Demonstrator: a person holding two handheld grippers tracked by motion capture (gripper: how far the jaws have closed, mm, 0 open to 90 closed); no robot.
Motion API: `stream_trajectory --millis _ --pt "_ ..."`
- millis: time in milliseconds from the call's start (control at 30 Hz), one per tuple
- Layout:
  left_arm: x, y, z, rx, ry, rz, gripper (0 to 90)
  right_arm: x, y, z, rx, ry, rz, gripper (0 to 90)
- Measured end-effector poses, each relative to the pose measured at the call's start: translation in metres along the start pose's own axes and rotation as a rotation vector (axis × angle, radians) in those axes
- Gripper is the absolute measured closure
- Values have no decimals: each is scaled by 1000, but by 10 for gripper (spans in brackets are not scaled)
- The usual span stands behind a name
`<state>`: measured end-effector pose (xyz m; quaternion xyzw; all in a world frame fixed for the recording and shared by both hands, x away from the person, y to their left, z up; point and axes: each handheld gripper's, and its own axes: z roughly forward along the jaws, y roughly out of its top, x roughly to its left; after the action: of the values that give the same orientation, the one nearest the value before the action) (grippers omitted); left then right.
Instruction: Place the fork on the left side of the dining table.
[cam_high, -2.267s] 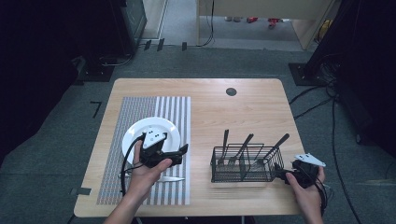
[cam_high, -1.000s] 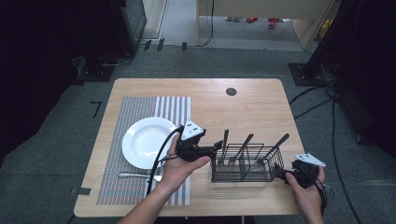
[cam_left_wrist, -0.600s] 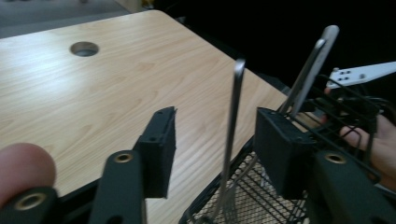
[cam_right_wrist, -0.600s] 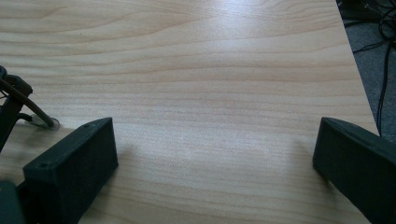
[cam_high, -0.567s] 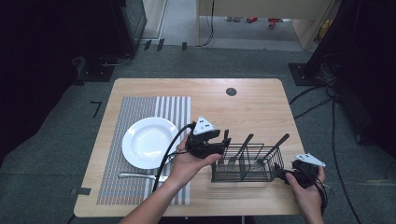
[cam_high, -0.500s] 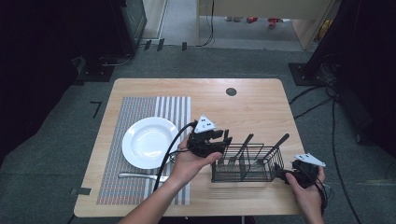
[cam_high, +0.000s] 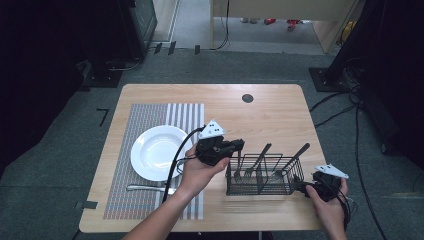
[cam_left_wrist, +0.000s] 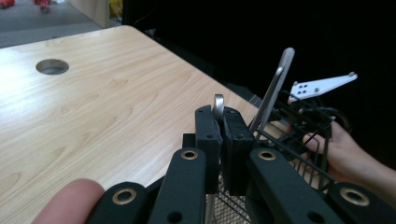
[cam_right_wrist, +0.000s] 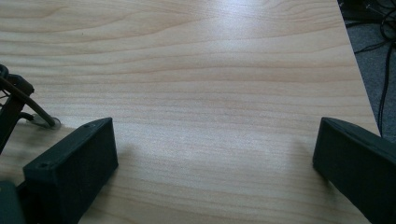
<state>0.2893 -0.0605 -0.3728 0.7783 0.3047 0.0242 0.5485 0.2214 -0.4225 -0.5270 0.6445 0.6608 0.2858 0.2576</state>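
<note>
A black wire basket (cam_high: 265, 176) stands on the table near its front right and holds three metal utensils, handles up. My left gripper (cam_high: 236, 146) is at the basket's left end, shut on the handle of the leftmost fork (cam_high: 238, 162). In the left gripper view the black jaws (cam_left_wrist: 218, 135) pinch that handle tip (cam_left_wrist: 218, 103), and another handle (cam_left_wrist: 276, 86) rises behind. My right gripper (cam_high: 302, 187) rests at the basket's right end. Its jaws stand wide open over bare wood (cam_right_wrist: 215, 149), with a basket wire (cam_right_wrist: 14, 100) at the left.
A white plate (cam_high: 159, 151) sits on a striped placemat (cam_high: 150, 115) at the left, with a metal utensil (cam_high: 147, 188) lying in front of it. A round cable hole (cam_high: 247, 98) is at the table's back. Cables trail on the floor at the right.
My left gripper has moved right from over the plate to the basket's left end, and is now closed on the leftmost handle. The right gripper has stayed put.
</note>
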Motion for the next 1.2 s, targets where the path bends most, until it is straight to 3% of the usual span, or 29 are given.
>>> stream_trajectory --millis 367,467,700,733,900,1100,1200 --pt "-5 16 -32 -98 -6 39 888 0 0 0 0 -1 0 0" --pt "-5 22 -43 -138 -14 14 889 0 0 0 0 -1 0 0" --pt "-5 36 -65 -219 -17 3 889 0 0 0 0 -1 1 0" --pt "-3 40 -71 -251 -28 -14 889 0 0 0 0 -1 1 0" --pt "2 46 -82 -306 -49 -49 889 0 0 0 0 -1 0 0" --pt "12 51 -91 -353 -26 -78 889 0 0 0 0 -1 1 0" --pt "22 52 -95 -384 -9 -113 889 0 0 0 0 -1 -1 0"
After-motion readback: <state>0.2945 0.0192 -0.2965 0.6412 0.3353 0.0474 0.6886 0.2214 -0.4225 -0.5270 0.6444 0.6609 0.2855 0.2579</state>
